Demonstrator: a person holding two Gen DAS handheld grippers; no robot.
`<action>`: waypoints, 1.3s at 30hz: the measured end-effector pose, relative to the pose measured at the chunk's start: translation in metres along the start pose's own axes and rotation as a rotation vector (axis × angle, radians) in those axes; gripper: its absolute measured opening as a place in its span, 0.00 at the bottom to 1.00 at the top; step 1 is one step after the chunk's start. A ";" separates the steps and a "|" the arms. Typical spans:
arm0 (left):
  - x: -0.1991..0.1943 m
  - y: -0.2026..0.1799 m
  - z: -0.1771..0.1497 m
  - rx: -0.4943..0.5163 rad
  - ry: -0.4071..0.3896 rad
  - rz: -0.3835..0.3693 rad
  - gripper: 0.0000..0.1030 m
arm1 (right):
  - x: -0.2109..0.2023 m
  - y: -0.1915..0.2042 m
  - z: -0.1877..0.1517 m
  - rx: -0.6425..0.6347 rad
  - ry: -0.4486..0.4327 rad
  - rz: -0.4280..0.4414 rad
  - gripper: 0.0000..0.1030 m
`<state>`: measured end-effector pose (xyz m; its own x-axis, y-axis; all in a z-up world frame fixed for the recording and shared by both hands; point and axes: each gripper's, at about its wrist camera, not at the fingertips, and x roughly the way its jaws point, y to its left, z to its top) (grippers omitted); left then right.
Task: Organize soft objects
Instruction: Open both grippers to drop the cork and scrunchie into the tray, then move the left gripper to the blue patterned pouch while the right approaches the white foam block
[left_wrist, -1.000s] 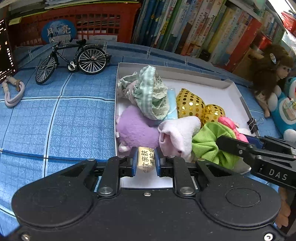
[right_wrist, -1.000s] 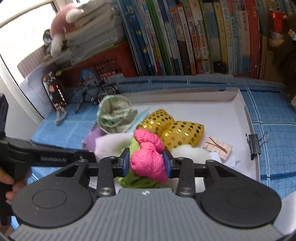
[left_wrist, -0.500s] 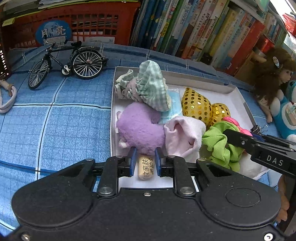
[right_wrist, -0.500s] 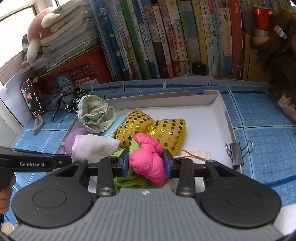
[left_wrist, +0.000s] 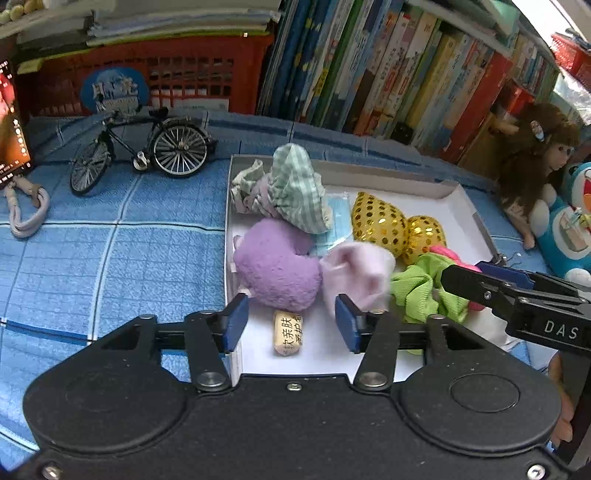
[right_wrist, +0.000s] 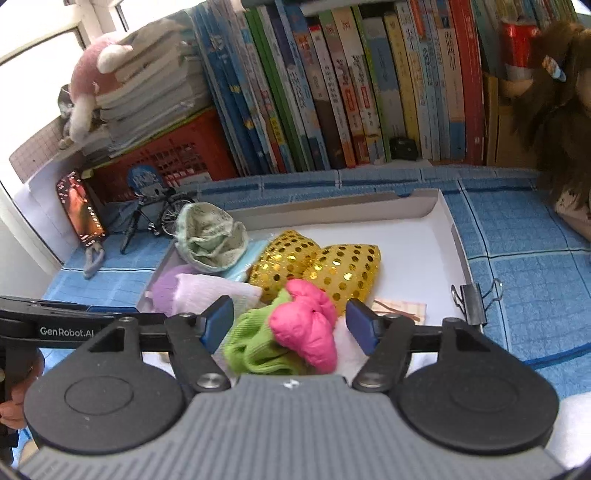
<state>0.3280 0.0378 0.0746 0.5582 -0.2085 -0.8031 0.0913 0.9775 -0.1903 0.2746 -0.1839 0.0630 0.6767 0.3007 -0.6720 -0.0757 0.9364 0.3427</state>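
Soft objects are lying heaped in the white box (left_wrist: 458, 195). Left wrist view: left tongs (left_wrist: 291, 323) are standing apart above a cream printed roll (left_wrist: 287, 332), purple plush (left_wrist: 277, 266) just beyond. Right wrist view: right tongs (right_wrist: 291, 325) are gaping around the pink scrunchie (right_wrist: 306, 325) and green scrunchie (right_wrist: 255, 341); bare box floor is showing behind the gold sequin pieces (right_wrist: 317, 264).

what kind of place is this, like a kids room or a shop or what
Most likely a home, perhaps a child's room or study corner. A long row of children's books stands behind a blue checked cloth, a doll and plush toys sit beside it, and a white tray holds soft toys.
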 end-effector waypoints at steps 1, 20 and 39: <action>-0.005 0.000 -0.001 0.003 -0.009 -0.003 0.51 | -0.005 0.001 0.000 -0.002 -0.009 0.003 0.79; -0.104 -0.034 -0.047 0.107 -0.158 -0.035 0.60 | -0.105 0.016 -0.015 -0.052 -0.159 0.025 0.87; -0.159 -0.058 -0.131 0.183 -0.260 -0.128 0.61 | -0.164 0.003 -0.055 -0.051 -0.254 -0.006 0.93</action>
<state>0.1259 0.0096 0.1393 0.7222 -0.3371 -0.6040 0.3070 0.9387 -0.1567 0.1233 -0.2201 0.1378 0.8390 0.2461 -0.4852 -0.1036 0.9478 0.3017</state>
